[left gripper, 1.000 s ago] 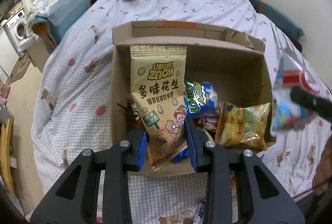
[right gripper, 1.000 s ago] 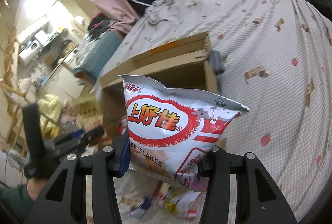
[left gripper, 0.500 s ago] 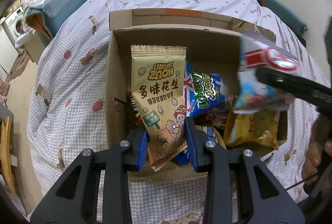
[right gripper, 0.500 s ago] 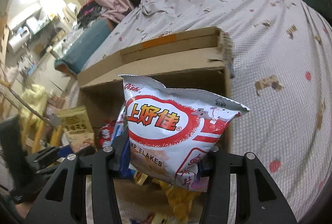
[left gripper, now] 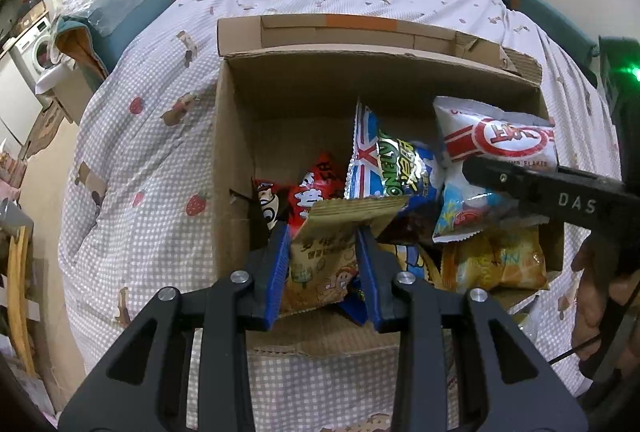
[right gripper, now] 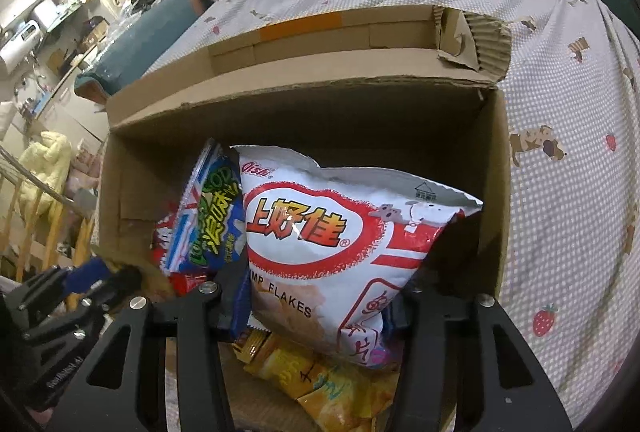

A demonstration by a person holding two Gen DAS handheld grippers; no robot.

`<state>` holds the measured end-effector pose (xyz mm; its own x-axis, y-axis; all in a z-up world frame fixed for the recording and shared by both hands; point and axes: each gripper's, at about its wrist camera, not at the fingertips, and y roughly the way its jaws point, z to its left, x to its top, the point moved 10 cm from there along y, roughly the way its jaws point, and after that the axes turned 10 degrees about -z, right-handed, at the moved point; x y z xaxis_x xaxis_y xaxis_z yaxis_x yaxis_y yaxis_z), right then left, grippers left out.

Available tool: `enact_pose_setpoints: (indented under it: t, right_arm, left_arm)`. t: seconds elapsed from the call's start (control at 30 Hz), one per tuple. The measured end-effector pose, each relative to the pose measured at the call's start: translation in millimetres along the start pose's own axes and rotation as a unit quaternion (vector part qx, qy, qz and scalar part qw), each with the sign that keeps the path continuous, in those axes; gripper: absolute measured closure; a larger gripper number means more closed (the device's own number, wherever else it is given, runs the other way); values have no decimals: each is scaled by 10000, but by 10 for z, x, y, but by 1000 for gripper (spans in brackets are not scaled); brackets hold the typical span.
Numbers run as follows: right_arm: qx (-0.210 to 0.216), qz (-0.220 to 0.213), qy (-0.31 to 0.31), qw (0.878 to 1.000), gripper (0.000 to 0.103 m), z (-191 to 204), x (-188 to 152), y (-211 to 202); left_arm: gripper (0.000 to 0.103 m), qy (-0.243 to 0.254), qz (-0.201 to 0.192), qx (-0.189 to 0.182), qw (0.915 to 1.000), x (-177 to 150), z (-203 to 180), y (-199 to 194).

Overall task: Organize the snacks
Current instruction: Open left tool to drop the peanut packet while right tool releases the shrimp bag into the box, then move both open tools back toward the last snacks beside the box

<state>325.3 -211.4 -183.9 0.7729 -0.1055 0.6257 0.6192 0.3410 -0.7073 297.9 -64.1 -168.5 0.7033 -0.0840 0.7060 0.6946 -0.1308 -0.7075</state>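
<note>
Left claw (left gripper: 322,264) clamped on tan foil peanut packet (left gripper: 320,264); right claw (right gripper: 316,308), jaws just widening, around white-red crisp bag (right gripper: 336,252) inside brown cardboard box (right gripper: 304,111).

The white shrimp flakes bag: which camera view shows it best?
The right wrist view: the white shrimp flakes bag fills the centre, front label readable, inside the cardboard box. The left wrist view shows it at the right edge, upside down, partly behind the right hand-held gripper.
</note>
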Motion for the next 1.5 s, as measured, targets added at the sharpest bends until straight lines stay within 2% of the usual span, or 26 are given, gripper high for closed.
enact_pose_setpoints:
  t: [0.13,0.2,0.33,0.4,0.47,0.57,0.6,0.7,1.03,1.3,1.5]
  right_arm:
    - [125,34,-87,9999,33,105,12,-52]
    - [84,-56,-194,9998,19,146,42,-111]
    - [-87,-194,-312,9993,11,157,114,-240]
    - [-179,-320,-360,9987,0,138,155,-318]
    - [-314,-440,-485,9974,0,126,186,-400]
    - [-439,-600,-652,9951,0,127,220,-516]
    - [-453,-607,-677,9948,0,126,222,-541]
    - [-559,-559,-753,9940,0,111,194,-594]
    - [-295,-618,-594,9959,0,177,61,-860]
    - [-355,-494,-261,9978,0,26,-319,-1100]
    - [-325,-457,42,9984,0,-58,-540,-1285]
  left_arm:
    - [73,85,-101,0,9999,40,-30,-42]
    - [73,116,-130,4,9998,56,-39,-61]
    - [73,133,-171,74,9997,65,-21,-85]
    - [71,116,-171,77,9998,64,-14,-97]
    - [44,58,-186,66,9998,64,-4,-125]
    - [21,-47,-352,58,9994,107,1,-208]
    - [20,-55,-405,66,9991,124,-4,-236]
    - [18,19,-503,111,9987,148,-25,-302]
    - [18,-52,-641,199,9977,148,56,-535]
    - [18,-83,-758,212,9969,109,114,-794]
    - [18,-233,-646,169,9975,-44,124,-926]
